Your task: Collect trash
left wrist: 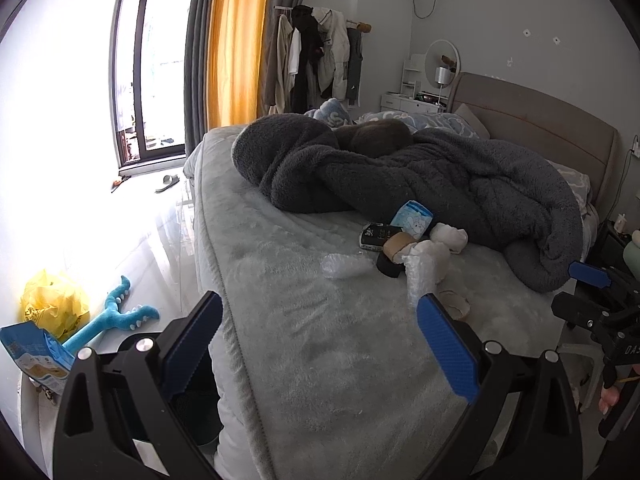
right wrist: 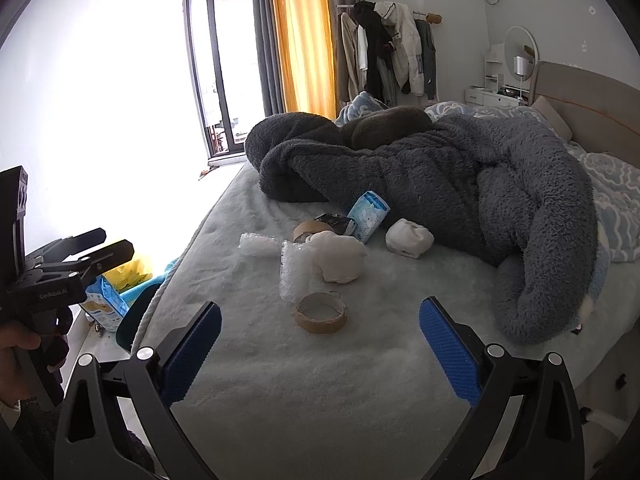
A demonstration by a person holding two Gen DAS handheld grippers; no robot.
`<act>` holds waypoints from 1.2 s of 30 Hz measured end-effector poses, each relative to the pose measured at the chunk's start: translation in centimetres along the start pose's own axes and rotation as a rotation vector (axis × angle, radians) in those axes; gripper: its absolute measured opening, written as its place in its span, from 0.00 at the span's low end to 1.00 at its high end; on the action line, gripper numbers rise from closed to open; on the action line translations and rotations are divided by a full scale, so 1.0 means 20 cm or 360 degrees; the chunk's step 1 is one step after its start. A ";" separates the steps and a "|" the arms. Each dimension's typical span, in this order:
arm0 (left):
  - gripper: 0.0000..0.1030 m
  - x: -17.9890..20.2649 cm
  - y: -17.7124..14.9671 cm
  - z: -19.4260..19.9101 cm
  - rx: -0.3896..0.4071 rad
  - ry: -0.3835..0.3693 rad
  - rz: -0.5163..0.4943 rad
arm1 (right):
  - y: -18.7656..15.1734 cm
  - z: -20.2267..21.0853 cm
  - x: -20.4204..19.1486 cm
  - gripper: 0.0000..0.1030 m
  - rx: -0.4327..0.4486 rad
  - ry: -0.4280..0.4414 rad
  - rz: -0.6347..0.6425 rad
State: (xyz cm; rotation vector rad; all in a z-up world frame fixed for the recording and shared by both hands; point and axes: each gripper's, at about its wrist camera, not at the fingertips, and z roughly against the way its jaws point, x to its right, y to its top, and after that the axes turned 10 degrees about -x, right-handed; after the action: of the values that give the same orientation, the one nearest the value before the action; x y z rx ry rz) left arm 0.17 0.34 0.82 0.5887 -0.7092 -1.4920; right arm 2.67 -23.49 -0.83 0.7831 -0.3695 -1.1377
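Left claw: our left gripper (left wrist: 320, 340) hangs spread wide over the near edge of the pale grey fleecy bed cover (left wrist: 320, 360), holding nothing.
Right claw: our right gripper (right wrist: 320, 344) is also spread and empty.
Trash: a brown cardboard tape ring (right wrist: 321, 313) lies on the bed just ahead of the right gripper; crumpled clear bubble wrap (right wrist: 294, 276), white wadded paper (right wrist: 338, 258) and a blue-and-white printed packet (right wrist: 368, 216) lie beyond it, beside the dark grey fuzzy blanket (right wrist: 460, 184).

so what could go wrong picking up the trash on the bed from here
1. The cardboard tape ring lies flat on the soft bed cover; the right gripper, open, might pinch the plush along with it.
2. The bubble wrap touches the white wad, so one may drag the other.
3. White socks beside the blue pack could be mistaken for trash.
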 end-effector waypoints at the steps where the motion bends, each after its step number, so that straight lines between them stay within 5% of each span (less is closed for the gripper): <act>1: 0.96 0.00 0.00 -0.01 -0.0007 -0.0013 -0.0004 | 0.00 -0.01 0.00 0.97 -0.0006 0.0002 0.0004; 13: 0.95 -0.02 0.07 -0.13 -0.0036 -0.0064 -0.0108 | 0.07 -0.12 -0.03 0.96 -0.0080 0.0096 0.0002; 25: 0.86 -0.05 0.16 -0.41 -0.0150 -0.0172 -0.0313 | 0.18 -0.36 0.01 0.75 -0.0206 0.0225 -0.0041; 36: 0.76 -0.10 0.23 -0.73 -0.0303 -0.0377 -0.0433 | 0.27 -0.68 -0.01 0.52 -0.0481 0.0355 -0.0025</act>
State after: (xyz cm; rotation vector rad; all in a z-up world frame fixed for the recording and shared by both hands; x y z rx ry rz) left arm 14.03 1.18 -5.75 0.3766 -0.6769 -1.8809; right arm 14.70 -17.22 -6.22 0.6379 -0.0033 -1.0771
